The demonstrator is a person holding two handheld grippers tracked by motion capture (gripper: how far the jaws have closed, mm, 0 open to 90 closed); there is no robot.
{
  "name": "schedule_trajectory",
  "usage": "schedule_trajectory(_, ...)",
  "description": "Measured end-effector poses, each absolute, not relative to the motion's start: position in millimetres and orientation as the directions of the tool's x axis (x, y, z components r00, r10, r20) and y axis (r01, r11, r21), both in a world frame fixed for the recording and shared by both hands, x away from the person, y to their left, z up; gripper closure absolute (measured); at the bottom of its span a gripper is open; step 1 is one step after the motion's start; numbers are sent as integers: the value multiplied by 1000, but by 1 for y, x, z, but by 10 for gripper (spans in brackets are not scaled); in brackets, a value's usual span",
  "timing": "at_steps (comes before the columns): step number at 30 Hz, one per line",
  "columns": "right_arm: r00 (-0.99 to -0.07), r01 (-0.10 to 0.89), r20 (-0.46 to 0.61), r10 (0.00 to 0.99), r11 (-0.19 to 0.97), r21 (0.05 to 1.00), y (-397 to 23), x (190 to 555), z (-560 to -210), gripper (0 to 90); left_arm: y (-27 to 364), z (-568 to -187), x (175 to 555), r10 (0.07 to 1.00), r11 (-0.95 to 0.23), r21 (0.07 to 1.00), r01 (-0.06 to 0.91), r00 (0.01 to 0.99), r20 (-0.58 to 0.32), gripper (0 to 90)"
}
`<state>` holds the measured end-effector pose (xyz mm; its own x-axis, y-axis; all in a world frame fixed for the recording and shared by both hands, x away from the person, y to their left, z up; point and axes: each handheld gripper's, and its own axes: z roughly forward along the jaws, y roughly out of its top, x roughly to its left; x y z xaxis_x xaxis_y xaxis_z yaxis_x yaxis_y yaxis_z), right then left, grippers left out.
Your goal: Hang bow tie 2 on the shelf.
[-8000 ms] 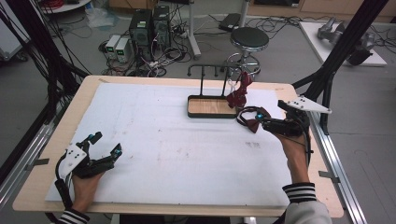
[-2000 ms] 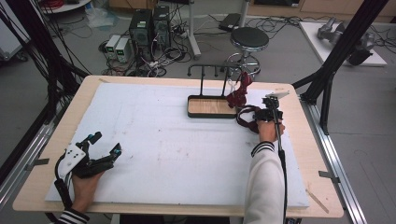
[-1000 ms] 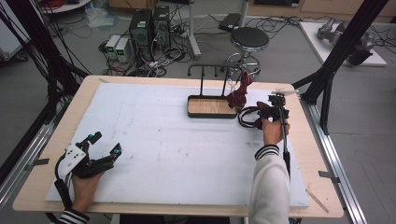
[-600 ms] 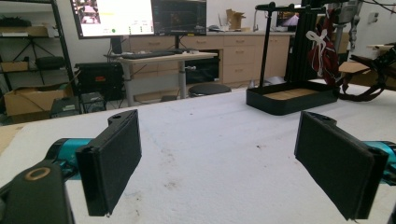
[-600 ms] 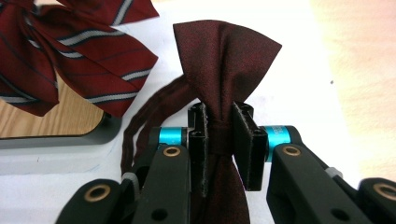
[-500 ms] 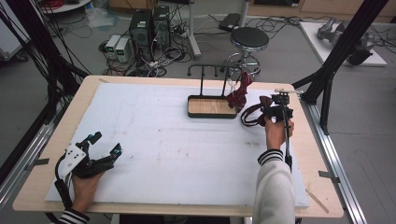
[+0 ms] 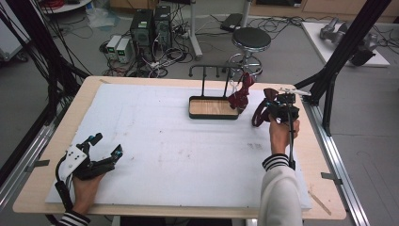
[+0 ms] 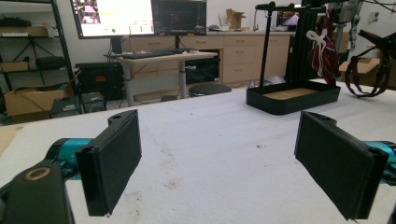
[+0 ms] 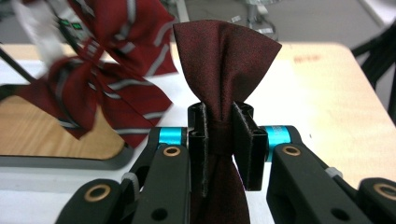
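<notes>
My right gripper (image 9: 223, 135) is shut on the knot of a plain dark red bow tie (image 9: 226, 51), whose wing fans out above the jaws. In the high view this gripper (image 7: 278, 104) is raised off the mat just right of the stand, and the tie's strap (image 7: 258, 116) hangs in a loop below it. A striped red bow tie (image 7: 240, 94) hangs from the black stand's rail (image 7: 211, 68) over its wooden tray (image 7: 211, 117). My left gripper (image 7: 107, 144) rests at the near left, open with nothing between its pads (image 8: 112, 163).
A white mat (image 7: 160, 141) covers most of the wooden table. A black frame post (image 7: 329, 94) stands by the right edge, close to my right hand. A stool (image 7: 251, 40) and computer boxes (image 7: 150, 23) sit on the floor beyond the far edge.
My right hand has lifted the plain bow tie off the mat and carried it up and slightly farther away, beside the stand. The left gripper has not moved.
</notes>
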<state>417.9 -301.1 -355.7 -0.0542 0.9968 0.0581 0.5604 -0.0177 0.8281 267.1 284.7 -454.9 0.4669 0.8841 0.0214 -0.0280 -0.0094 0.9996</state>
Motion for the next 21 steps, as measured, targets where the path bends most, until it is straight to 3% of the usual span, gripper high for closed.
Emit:
schedule_trajectory(6,-89,496,-7,996,50,867,-296,409,-348,771,285,-455,267,884,-10,1000,-28,467,22,151)
schedule_trajectory(21,-211,350,-11,977,86,933,-286,392,-329,770,285,-455,267,884,-14,1000,-27,467,24,151)
